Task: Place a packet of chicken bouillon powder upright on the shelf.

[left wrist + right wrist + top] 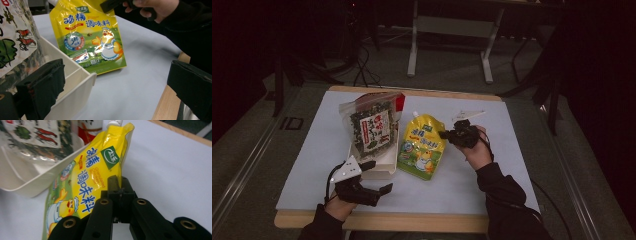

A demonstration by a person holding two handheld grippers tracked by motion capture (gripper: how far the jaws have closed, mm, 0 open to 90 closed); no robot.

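High view: a yellow plastic spouted seasoning pouch (422,146) printed with a cartoon chicken lies near the middle of the pale tabletop (512,150), its left edge against a white plastic tray (384,167). A clear bag of dark dried seaweed (371,127) rests in that tray, toward the tabletop's far edge. The right gripper (447,134) reaches in from the right side; in the right gripper view its jaws are clamped together on the pouch's right edge, just below the green logo. The left gripper (379,176) hovers near the tabletop's front left corner, beside the tray's front end, its jaws standing wide apart with nothing between them; one jaw sits over the tray's interior.
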